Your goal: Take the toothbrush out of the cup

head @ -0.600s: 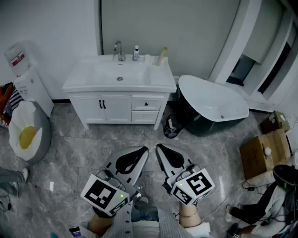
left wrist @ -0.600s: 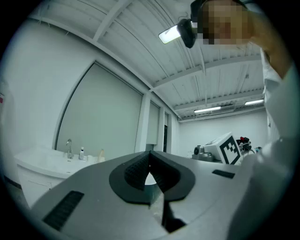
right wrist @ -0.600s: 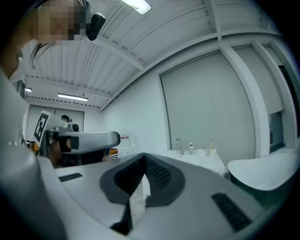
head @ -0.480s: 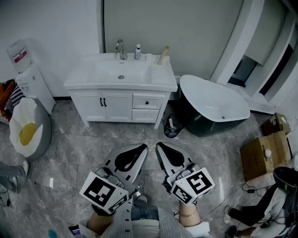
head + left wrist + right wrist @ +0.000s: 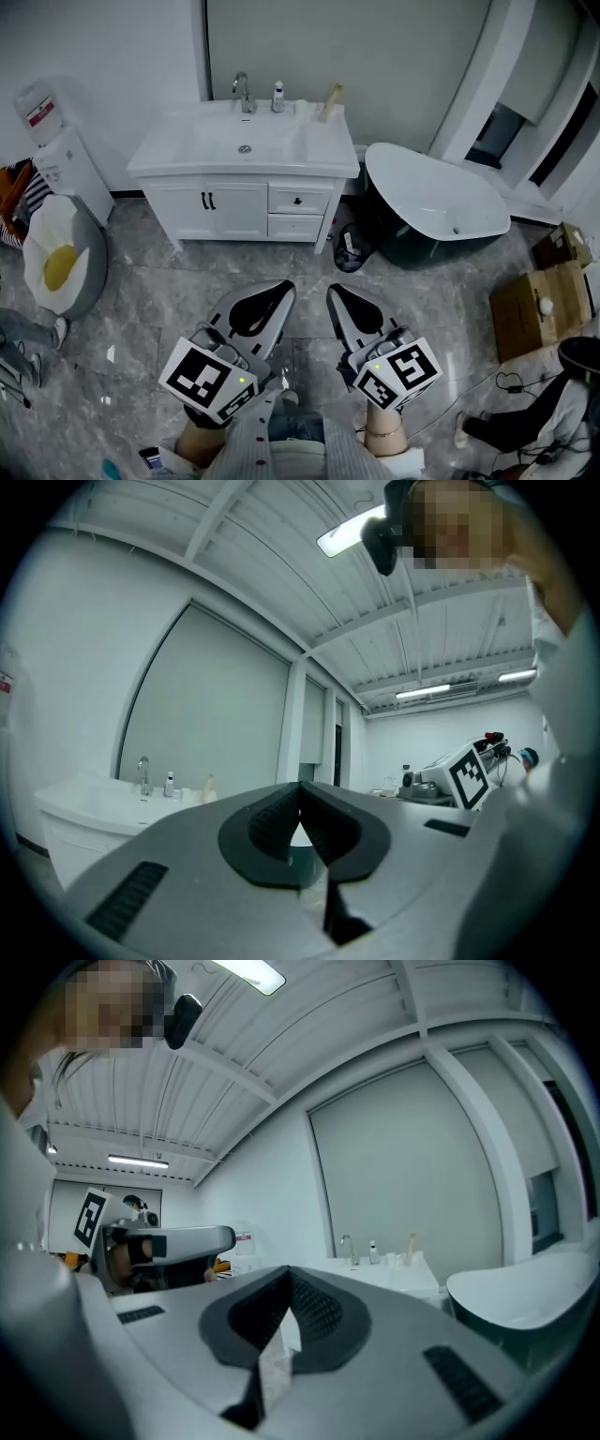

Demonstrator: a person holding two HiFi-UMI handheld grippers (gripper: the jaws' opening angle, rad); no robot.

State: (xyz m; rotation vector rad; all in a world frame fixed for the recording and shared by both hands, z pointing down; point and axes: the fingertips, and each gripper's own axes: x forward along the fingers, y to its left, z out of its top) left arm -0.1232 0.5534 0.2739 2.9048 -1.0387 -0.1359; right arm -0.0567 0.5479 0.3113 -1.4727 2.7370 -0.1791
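Nothing is done yet: the tan toothbrush (image 5: 329,97) leans in its small pale cup (image 5: 321,114), well ahead of the grey left gripper (image 5: 281,287) and right gripper (image 5: 334,291), the 2 closed and empty.

Quick tally from that shot: two grippers, the left gripper (image 5: 281,287) and the right gripper (image 5: 334,292). There was one white sink vanity (image 5: 178,155) with two doors (image 5: 239,212) and two drawers (image 5: 296,200), plus one faucet (image 5: 241,91) and one small bottle (image 5: 278,96) on top. Also one dark bathtub (image 5: 433,202), one water dispenser (image 5: 58,155), one fried-egg cushion (image 5: 58,267) and two cardboard boxes (image 5: 539,311).
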